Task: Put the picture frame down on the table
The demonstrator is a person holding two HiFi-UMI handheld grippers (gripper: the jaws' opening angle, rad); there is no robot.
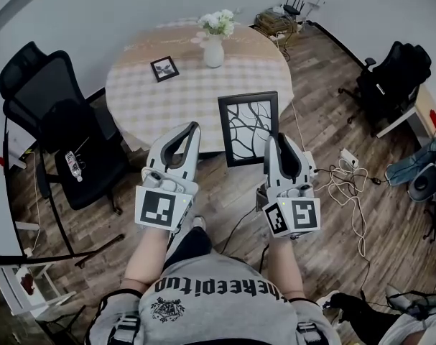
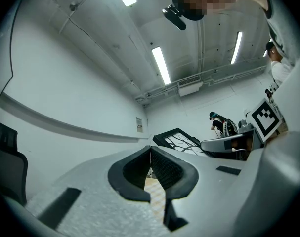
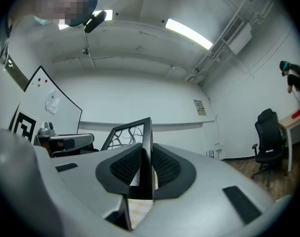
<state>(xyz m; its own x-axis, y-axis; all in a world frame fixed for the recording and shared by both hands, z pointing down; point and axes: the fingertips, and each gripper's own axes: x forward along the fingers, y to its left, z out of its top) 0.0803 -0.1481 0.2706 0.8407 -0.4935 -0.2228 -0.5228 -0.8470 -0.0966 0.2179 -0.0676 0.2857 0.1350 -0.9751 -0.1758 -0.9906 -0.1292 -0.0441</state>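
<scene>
A black picture frame [image 1: 248,128] with a branch drawing hangs upright in the air at the near edge of the round table [image 1: 182,92], which has a checked cloth. My right gripper [image 1: 273,139] is shut on the frame's right edge; in the right gripper view the frame [image 3: 124,131] stands edge-on between the pads of this gripper [image 3: 146,154]. My left gripper [image 1: 195,126] hovers just left of the frame, apart from it. In the left gripper view its jaws [image 2: 150,148] meet at the tips with nothing between them, and the frame [image 2: 175,135] shows beyond.
On the table stand a white vase of flowers [image 1: 214,49] and a small dark photo frame [image 1: 164,68]. A black office chair [image 1: 59,128] is at the left, another [image 1: 390,81] at the right. Cables and a power strip [image 1: 347,167] lie on the wooden floor.
</scene>
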